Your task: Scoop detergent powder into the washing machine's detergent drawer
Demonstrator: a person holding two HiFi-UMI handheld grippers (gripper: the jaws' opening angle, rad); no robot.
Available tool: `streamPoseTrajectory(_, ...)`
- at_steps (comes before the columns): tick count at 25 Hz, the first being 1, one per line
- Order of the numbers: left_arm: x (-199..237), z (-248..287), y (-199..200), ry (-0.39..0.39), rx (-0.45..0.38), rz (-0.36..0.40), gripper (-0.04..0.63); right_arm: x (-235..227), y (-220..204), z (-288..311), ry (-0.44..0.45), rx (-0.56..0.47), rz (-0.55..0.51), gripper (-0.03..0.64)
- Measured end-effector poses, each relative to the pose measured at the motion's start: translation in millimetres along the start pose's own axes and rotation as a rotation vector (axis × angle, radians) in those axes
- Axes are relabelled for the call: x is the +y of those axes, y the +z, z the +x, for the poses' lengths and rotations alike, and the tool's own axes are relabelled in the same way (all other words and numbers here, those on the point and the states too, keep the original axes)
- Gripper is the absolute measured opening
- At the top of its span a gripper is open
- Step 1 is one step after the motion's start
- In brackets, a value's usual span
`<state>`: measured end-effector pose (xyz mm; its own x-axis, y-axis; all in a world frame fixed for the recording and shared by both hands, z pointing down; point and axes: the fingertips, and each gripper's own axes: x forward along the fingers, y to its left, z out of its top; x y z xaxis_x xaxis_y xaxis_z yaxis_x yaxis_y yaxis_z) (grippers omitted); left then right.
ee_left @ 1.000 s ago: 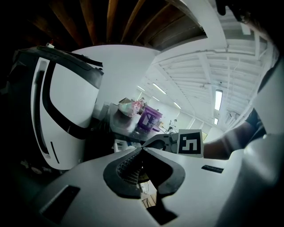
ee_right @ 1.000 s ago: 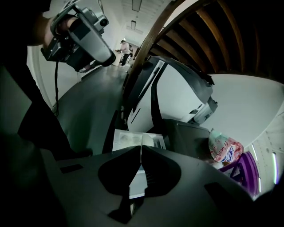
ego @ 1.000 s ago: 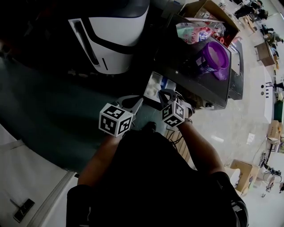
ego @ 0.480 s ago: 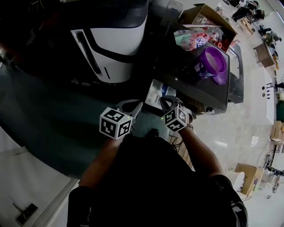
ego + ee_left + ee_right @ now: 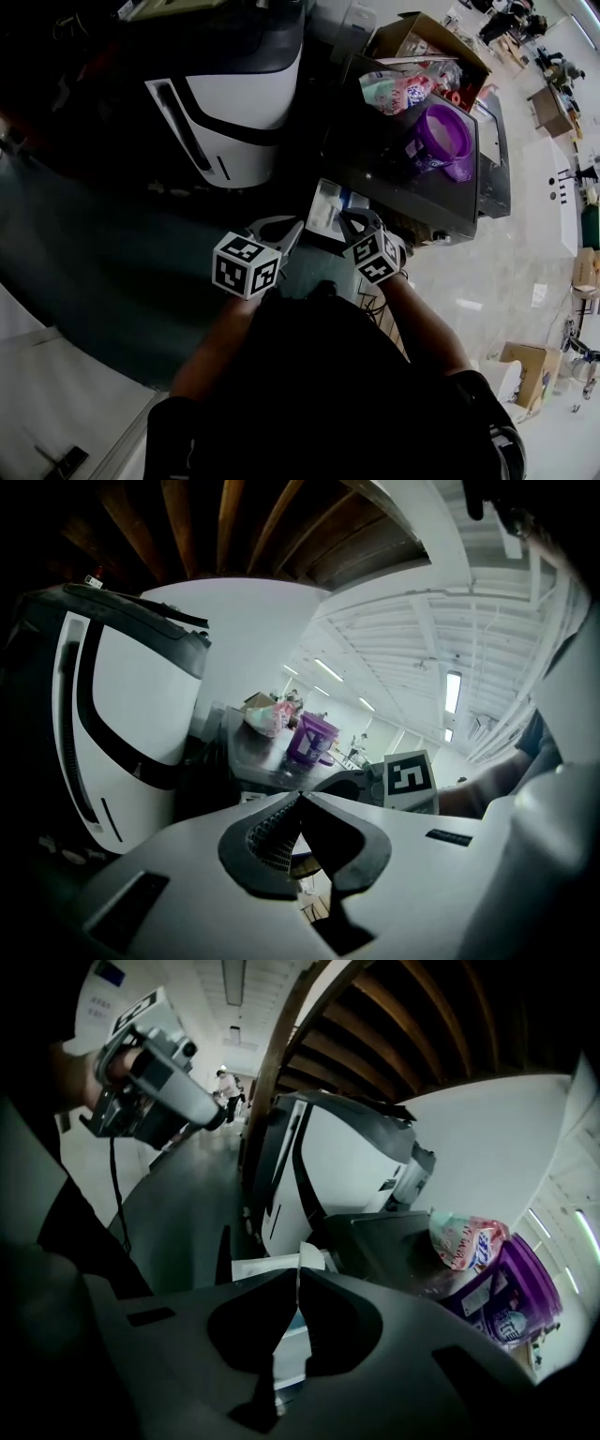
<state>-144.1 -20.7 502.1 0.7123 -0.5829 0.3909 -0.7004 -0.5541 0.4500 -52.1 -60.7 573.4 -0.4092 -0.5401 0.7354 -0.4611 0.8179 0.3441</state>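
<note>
The white detergent drawer (image 5: pixel 328 204) stands pulled out from the front of the dark washing machine (image 5: pixel 394 178). On the machine's top sit a purple detergent tub (image 5: pixel 442 141) and a pink-and-green powder bag (image 5: pixel 398 92). My left gripper (image 5: pixel 292 228) is shut and empty, just left of the drawer. My right gripper (image 5: pixel 347 217) is shut and empty over the drawer's near end. In the right gripper view the tips (image 5: pixel 298 1274) meet above the drawer (image 5: pixel 265 1265), with the tub (image 5: pixel 511 1299) and the bag (image 5: pixel 464 1237) beyond. The left gripper view shows the tub (image 5: pixel 309 738) far ahead.
A large white-and-black appliance (image 5: pixel 234 98) stands left of the washing machine. An open cardboard box (image 5: pixel 427 37) sits at the machine's far end. Dark green floor (image 5: pixel 103 253) spreads to the left, pale floor (image 5: pixel 525 262) to the right. More boxes and people are far off at the right.
Both grippers stay shut near the drawer. The right one has edged slightly to the right along the drawer, and the head view has shifted a little.
</note>
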Motion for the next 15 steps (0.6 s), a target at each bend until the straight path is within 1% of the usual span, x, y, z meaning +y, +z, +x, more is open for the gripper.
streamPoseTrajectory(3, 3.4, -2.7, 1.8, -0.005, -0.001, -0.004, 0.009, -9.3, 7.7, -8.1, -0.009, -0.018, 0.038, 0.021)
streamPoseTrajectory(8, 7.0, -2.3, 4.1, -0.008, 0.008, 0.005, 0.008, -21.7, 21.2, -19.1, -0.005, -0.086, 0.122, 0.021)
streamPoseTrajectory(11, 10.3, 1.2, 13.4, 0.008, -0.005, 0.002, 0.008, -32.2, 24.9, -23.2, 0.025, -0.128, 0.179, 0.021)
streamPoseTrajectory(15, 6.3, 17.0, 35.6, 0.022, -0.026, 0.010, 0.008, -46.1, 22.4, -29.7, 0.100, -0.178, 0.252, 0.021)
